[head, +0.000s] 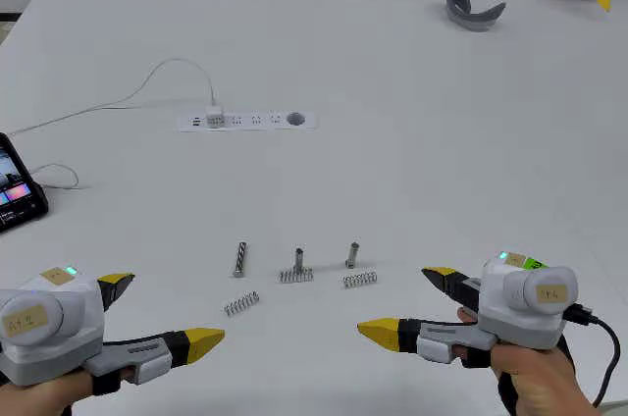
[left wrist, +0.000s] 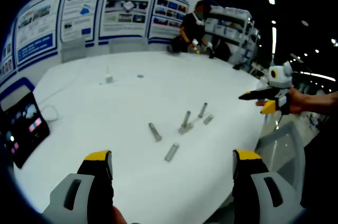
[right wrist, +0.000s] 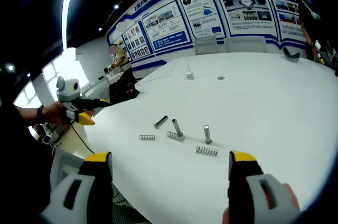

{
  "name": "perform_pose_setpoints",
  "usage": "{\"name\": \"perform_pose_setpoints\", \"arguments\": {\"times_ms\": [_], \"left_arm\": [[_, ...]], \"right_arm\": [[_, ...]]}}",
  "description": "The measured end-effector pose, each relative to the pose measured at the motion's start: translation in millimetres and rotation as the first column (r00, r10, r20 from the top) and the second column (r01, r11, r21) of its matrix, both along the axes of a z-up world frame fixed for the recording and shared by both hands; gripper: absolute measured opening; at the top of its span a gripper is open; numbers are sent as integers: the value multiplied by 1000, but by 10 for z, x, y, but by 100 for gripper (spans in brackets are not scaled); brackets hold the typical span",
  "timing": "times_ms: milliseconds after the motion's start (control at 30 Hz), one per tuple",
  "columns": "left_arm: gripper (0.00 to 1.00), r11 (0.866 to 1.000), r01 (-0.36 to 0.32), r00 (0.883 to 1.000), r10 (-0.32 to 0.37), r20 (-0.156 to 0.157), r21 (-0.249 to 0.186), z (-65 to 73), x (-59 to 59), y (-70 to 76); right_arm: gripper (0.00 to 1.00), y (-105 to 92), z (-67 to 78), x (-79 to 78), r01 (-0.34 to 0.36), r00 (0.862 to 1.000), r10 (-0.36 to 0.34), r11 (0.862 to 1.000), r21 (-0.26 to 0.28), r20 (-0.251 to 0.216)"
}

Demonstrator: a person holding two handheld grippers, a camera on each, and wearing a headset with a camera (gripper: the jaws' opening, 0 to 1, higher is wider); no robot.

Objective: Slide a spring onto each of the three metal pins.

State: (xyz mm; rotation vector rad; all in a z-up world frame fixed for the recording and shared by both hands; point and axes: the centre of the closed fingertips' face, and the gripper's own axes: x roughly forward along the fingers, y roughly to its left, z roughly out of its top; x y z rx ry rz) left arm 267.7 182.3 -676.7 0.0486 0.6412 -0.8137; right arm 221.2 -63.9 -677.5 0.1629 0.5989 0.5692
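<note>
Nothing's started yet as far as I can tell; both claws are spread wide and empty, left gripper (head: 162,313) at the lower left of the head view, right gripper (head: 407,301) at the lower right. The pins sit in a row in the lower middle of the frame on the white table (head: 412,161); the left pin (head: 240,259) looks to be lying down, while the middle pin (head: 299,260) and right pin (head: 352,255) stand up. A spring lies just below each: left spring (head: 241,303); middle spring (head: 295,277), right against its pin's foot; right spring (head: 360,280).

My worry: the standing pins look tippy, so a jaw going for the middle spring could knock one over; pinch a spring off-centre and it may pop out and roll; the lying pin probably just gets shoved along unless the other claw holds it.
</note>
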Motion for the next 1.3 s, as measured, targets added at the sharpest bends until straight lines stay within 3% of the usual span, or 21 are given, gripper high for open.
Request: {"name": "perform_pose_setpoints", "arguments": {"times_ms": [667,900,1300], "left_arm": [[96,1000,-13,1000,13,-5,1,36,-2,22],[96,1000,-19,1000,19,-6,-5,66,37,14],[94,1000,11,1000,-10,-20,15,-43,202,-90]], "right_arm": [[92,-4,30,4,-3,1000,3,1000,16,14],[92,-21,11,-7,4,1000,-4,1000,14,18],[96,-50,-50,-64,21,1000,-21,1000,11,2]]}}
